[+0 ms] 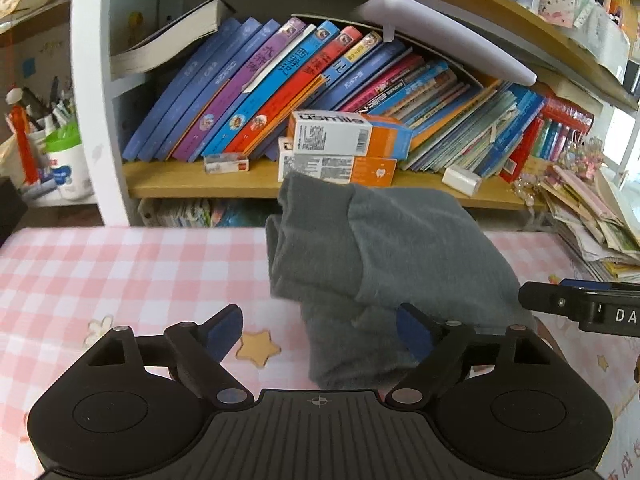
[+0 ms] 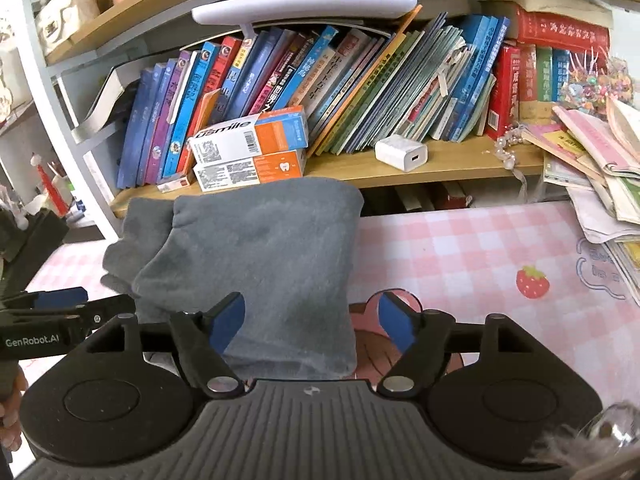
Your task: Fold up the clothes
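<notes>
Showing only rightward: strawberry print (image 2: 532, 282); both grippers' jaws apart over grey garment (image 1: 384, 252)

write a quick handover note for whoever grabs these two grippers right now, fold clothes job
Left gripper: open, holding nothing, poised just in front of the garment's near left edge.
Right gripper: open, holding nothing, its fingers straddling the garment's near right edge.
The soft grey fleece garment lies folded into a compact bundle on the pink checked tablecloth, its far end up against the wooden bookshelf.
Done: looks folded at least once, with layers stacked.
Left: judge whether another fold or some squaring up is needed; the left layers stick out unevenly. No other clothes are visible in either view.
</notes>
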The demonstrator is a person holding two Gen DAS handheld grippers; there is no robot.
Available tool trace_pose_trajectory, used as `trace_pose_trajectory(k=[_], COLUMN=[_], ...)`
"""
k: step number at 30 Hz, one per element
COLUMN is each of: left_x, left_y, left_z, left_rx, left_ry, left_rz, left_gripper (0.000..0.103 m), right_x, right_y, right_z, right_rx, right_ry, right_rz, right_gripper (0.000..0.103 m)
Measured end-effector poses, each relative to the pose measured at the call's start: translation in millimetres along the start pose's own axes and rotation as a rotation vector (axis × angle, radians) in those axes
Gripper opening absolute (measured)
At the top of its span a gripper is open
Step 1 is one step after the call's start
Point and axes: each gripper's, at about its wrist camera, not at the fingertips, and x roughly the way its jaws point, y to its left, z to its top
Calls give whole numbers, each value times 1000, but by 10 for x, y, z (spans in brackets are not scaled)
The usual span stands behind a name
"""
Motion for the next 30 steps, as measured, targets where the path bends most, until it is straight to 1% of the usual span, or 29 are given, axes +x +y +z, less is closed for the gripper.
trace_pose_trajectory(k=[1,3,9,15,22,27,30], left_x=[-31,-91,-243,-394,-561,-689,-759], left_y=[-1,-8,-68,-124,-200,-191,-193], left_z=[-23,-65,-200,-307,-408,-462,-495], left_rx=[-3,1,40,38,72,48,45], left_ry=[1,3,-3,-15,-30,-46,-62], left_rz=[4,11,53,84,121,129,129], left_gripper=[87,88,95,98,102,102,102], right_x=[-28,-85,-244,-398,-610,-729,-793], right_y=[22,63,170,267,352,424,450], right_z=[-23,-74,-188,-292,-383,-483,-546], right_rx=[-5,-10,-33,-73,-103,-134,-129], right_ry=[-2,-6,-15,-34,-56,-68,-74], right_rz=[-5,-17,-46,-80,-95,-145,-148], right_gripper=[75,80,89,95,98,99,99])
